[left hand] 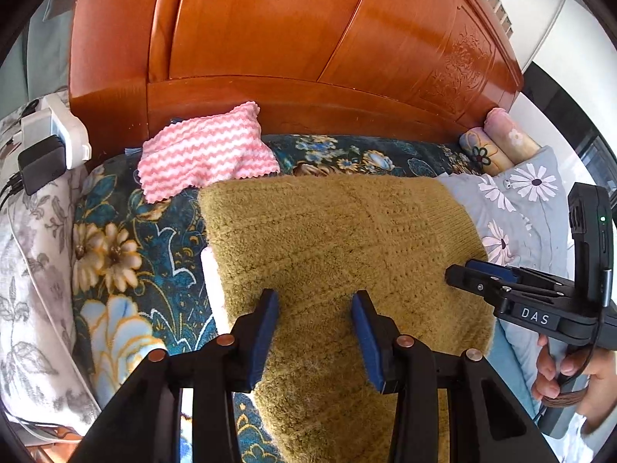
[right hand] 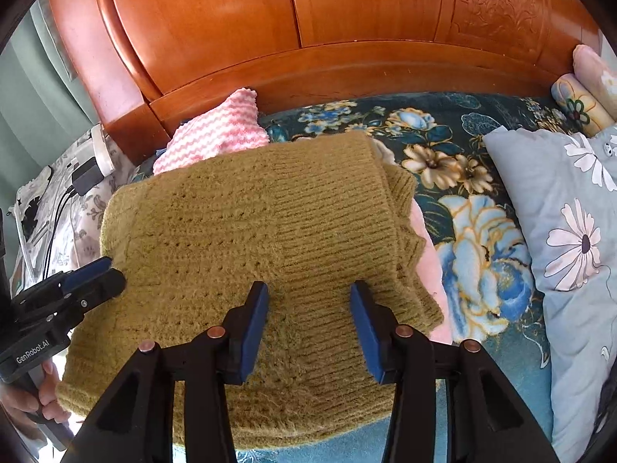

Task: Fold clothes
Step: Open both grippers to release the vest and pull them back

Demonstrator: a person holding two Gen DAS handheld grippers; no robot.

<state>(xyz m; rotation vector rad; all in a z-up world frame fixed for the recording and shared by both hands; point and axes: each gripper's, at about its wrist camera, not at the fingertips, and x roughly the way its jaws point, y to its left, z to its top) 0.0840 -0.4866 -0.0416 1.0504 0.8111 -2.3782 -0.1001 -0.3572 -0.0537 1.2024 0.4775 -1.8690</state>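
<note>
A: Count? 
B: One sweater (left hand: 339, 254), frame centre, folded on bedspread (left hand: 127, 254). One pink towel (left hand: 204, 154) upper left.
A: Grippers?
B: Your left gripper (left hand: 314, 308) and right gripper (right hand: 308, 301): both wide open, holding nothing.

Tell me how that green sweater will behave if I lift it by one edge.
Probably floppy: the sweater is thick soft knit, already folded, so layers may slide open. Its fuzzy surface should grip the pads well. Likely bulky, light for its size.
</note>
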